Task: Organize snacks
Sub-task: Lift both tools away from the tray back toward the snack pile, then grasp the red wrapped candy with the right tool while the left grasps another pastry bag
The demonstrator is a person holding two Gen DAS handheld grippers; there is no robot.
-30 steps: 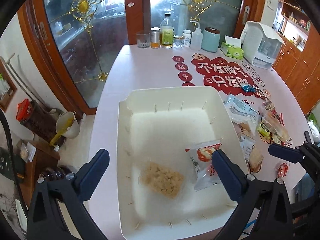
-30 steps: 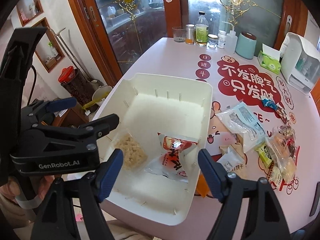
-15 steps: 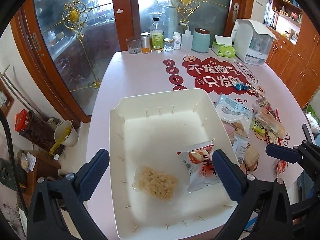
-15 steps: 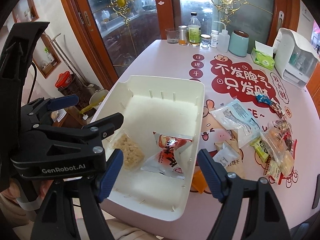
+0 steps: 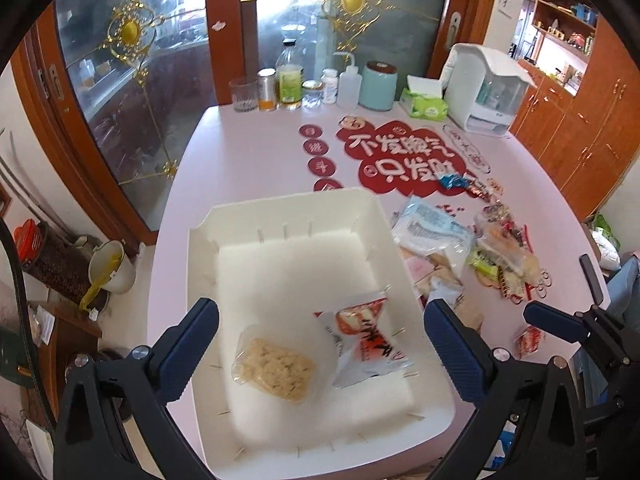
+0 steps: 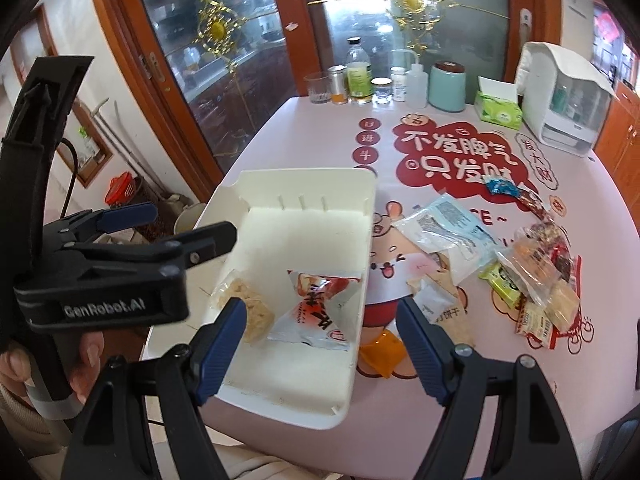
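A white rectangular bin (image 5: pixel 288 216) sits on a pink counter (image 5: pixel 248 152), near its front left edge. Inside the bin, toward its near end, lie two snacks side by side: a clear-wrapped rice cracker block (image 5: pixel 276 364) on the left and a red and white snack packet (image 5: pixel 364 340) on the right, the two touching. The far half of the bin holds nothing else.

The left gripper (image 5: pixel 320 344) hovers above the near end of the bin, its blue-padded jaws spread wide and holding nothing. The right gripper (image 6: pixel 320 336) hangs over the bin's near right corner, likewise spread wide and empty.

To the right of the bin, a loose pile of snack packets (image 6: pixel 520 272) lies on the counter, including a pale blue pouch (image 6: pixel 448 228) closest to the bin wall. Beyond the bin, at the counter's far edge, stands a row of bottles and jars (image 5: pixel 304 84).
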